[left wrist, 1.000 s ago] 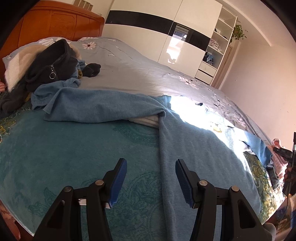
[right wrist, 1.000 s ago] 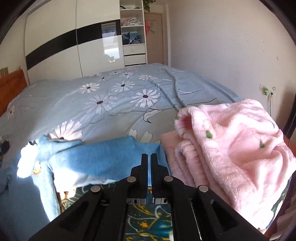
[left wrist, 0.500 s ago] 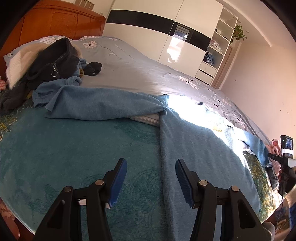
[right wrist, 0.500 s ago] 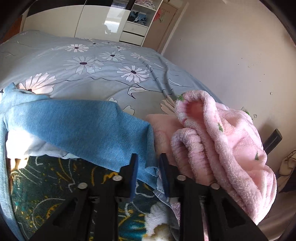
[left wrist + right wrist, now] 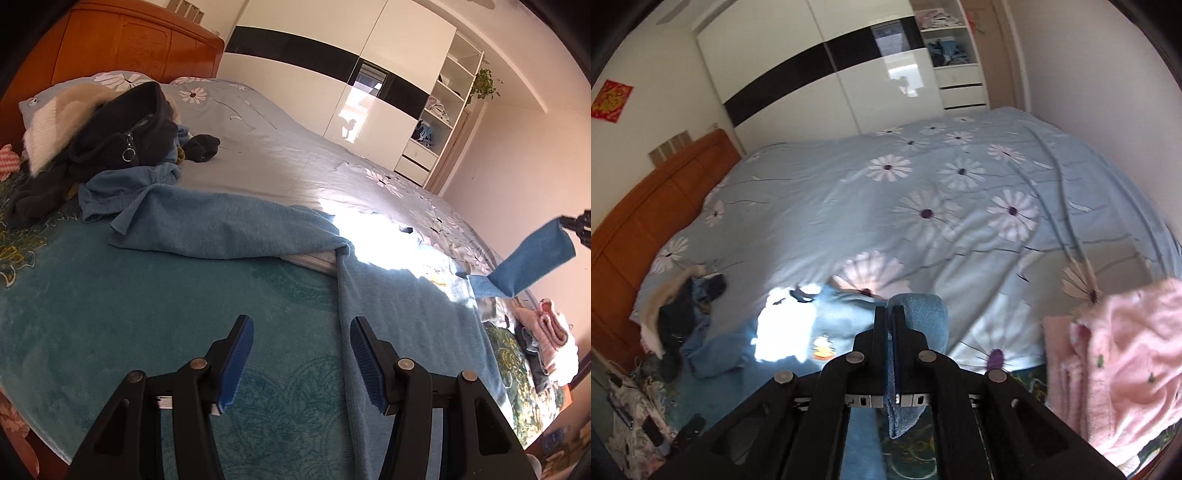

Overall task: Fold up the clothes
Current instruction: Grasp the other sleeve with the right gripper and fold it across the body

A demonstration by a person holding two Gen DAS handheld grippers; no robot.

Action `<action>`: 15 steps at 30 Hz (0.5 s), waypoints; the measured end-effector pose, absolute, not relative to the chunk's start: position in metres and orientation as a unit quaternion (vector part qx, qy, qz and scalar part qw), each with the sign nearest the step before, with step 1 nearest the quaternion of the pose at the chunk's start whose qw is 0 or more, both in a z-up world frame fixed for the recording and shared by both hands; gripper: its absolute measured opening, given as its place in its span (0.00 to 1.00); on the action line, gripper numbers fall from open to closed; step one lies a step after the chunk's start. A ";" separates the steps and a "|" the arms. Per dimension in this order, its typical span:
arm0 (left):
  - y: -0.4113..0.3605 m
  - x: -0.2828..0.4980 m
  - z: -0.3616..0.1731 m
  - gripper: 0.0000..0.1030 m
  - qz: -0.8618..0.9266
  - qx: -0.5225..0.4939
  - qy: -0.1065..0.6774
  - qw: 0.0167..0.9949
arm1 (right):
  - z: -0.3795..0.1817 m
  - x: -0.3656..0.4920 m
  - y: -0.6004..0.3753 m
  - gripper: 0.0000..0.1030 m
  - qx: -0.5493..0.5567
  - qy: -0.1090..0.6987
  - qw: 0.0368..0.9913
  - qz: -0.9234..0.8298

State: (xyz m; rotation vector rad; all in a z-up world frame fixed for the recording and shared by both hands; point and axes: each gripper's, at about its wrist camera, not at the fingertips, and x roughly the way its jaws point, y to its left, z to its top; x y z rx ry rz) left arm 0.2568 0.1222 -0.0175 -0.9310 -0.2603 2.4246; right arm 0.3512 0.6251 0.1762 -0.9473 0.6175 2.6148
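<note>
Lifted blue sleeve (image 5: 925, 314), right hand-held gripper (image 5: 889, 314) clamped

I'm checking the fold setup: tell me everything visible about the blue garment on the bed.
The blue garment is a soft knit-looking top spread across the teal blanket. One sleeve stretches toward the dark clothes pile; sunlight washes out its middle. The other sleeve end is lifted off the bed, pinched in the shut right gripper. The open left gripper touches nothing.
</note>
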 end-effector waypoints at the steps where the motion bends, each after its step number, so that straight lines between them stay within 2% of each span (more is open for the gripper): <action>1: 0.123 0.256 -0.014 0.57 0.897 -0.341 -0.096 0.264 | 0.185 0.335 0.612 0.02 -0.329 0.212 0.125 0.912; 4: 0.123 0.254 -0.002 0.57 0.902 -0.329 -0.087 0.267 | 0.191 0.274 0.567 0.02 -0.342 0.202 0.065 0.916; 7: 0.121 0.250 0.010 0.57 0.906 -0.321 -0.079 0.263 | 0.171 0.211 0.519 0.02 -0.366 0.209 0.002 0.907; 15: 0.110 0.231 0.013 0.57 0.908 -0.333 -0.072 0.245 | 0.036 0.076 0.423 0.02 -0.480 0.198 -0.055 0.853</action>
